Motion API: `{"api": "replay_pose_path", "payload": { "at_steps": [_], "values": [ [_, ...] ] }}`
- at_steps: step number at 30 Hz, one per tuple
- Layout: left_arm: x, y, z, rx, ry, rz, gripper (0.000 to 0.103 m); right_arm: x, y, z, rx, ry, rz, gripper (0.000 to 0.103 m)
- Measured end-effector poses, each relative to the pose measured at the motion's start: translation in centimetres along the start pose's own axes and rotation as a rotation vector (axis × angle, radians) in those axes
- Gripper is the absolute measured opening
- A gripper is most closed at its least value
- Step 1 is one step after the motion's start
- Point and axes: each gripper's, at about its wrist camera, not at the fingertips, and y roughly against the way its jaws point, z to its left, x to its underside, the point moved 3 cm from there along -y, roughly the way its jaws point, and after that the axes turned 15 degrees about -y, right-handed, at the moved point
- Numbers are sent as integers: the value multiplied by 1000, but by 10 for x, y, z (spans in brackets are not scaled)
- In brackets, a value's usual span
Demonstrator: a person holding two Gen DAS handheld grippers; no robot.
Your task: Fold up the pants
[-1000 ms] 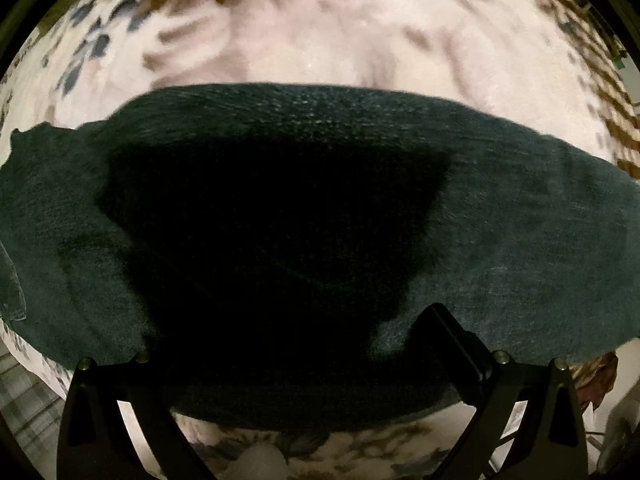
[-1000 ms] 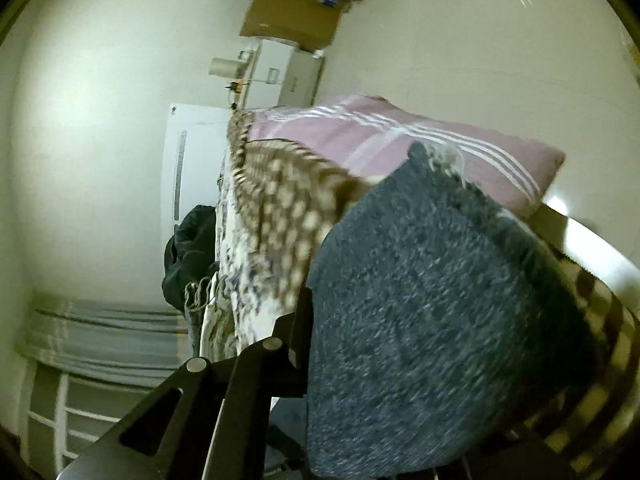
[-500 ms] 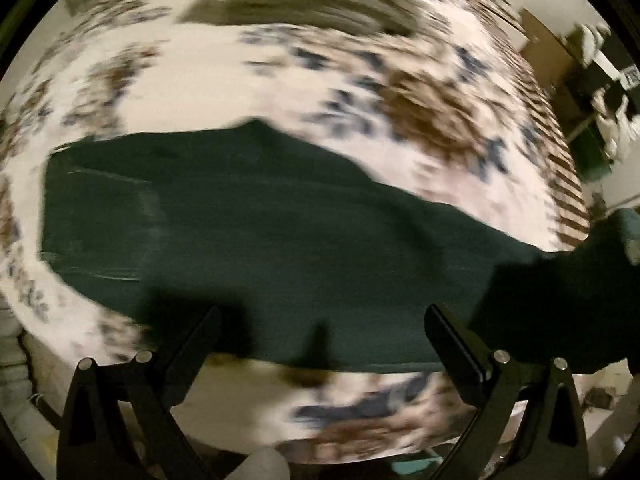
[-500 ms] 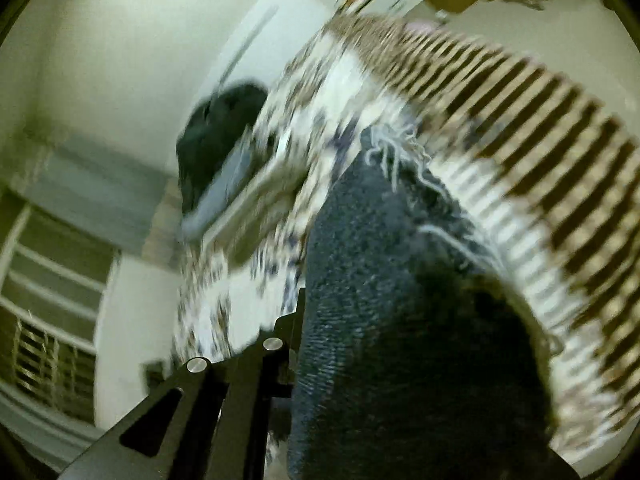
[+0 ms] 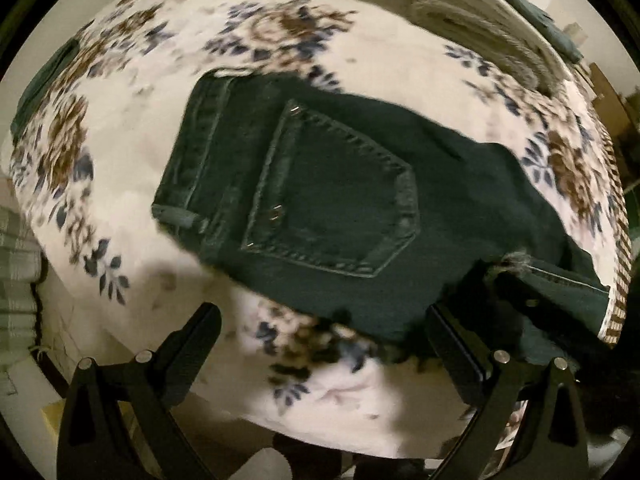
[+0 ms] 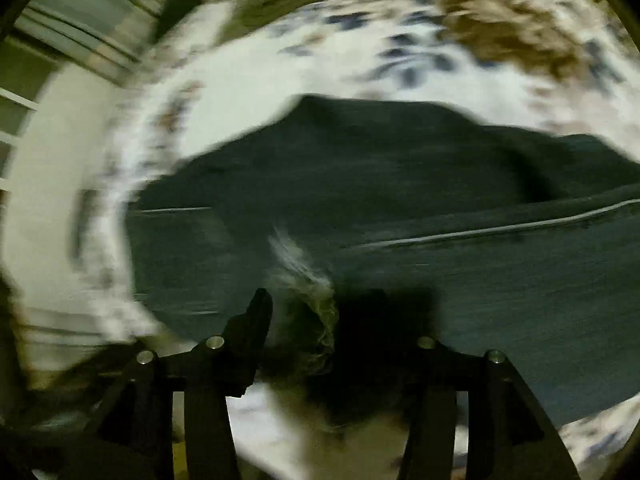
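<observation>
Nearest to us in the left wrist view, the left gripper (image 5: 320, 320) has its two fingers spread wide and holds nothing; between them we see only the floral blanket (image 5: 132, 128). Its right finger (image 5: 452, 336) lies at the near edge of the pants (image 5: 344, 196), though we cannot tell whether it touches the cloth. In the right wrist view, the right gripper (image 6: 320, 312) has a frayed hem (image 6: 300, 268) bunched between its fingers; the left finger (image 6: 252, 320) shows clearly, while the right one is lost in dark cloth and motion blur, so we cannot tell for sure whether it is pinching the fabric.

Just beyond the left gripper, we count one pair of dark denim pants lying on the blanket, one back pocket (image 5: 332, 196) facing up and the waistband (image 5: 192, 152) toward the left. A frayed leg end (image 5: 516, 260) is brought over the trouser legs at the right. In the right wrist view the pants (image 6: 400, 184) fill the middle ground, with one pale seam line running across.

Farthest off, we see one striped pillow (image 5: 480, 32) at the blanket's upper right.
</observation>
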Motion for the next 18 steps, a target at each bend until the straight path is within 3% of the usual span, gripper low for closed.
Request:
{"api": "replay_pose_path", "payload": {
  "at_steps": [2, 4, 6, 9, 14, 16, 18],
  "values": [
    [-1, -3, -1, 18, 10, 1, 103, 1, 20, -5, -36, -61, -2, 54],
    [-4, -5, -11, 66, -2, -20, 103, -2, 51, -28, -16, -130, -53, 73],
    [-9, -9, -31, 110, -33, -46, 103, -14, 80, -59, 30, -183, -114, 81],
    [-19, -23, -73, 202, -96, -31, 103, -24, 120, -114, 151, -254, -160, 81],
    [-34, -62, -135, 253, -236, -27, 101, -41, 137, -197, 220, -372, -171, 81],
    [-41, -72, -151, 284, -289, -62, 90, -44, 137, -214, 231, -396, -171, 81],
    [-42, -74, -163, 254, -360, -100, 53, -44, 143, -228, 243, -406, -183, 81]
  ]
}}
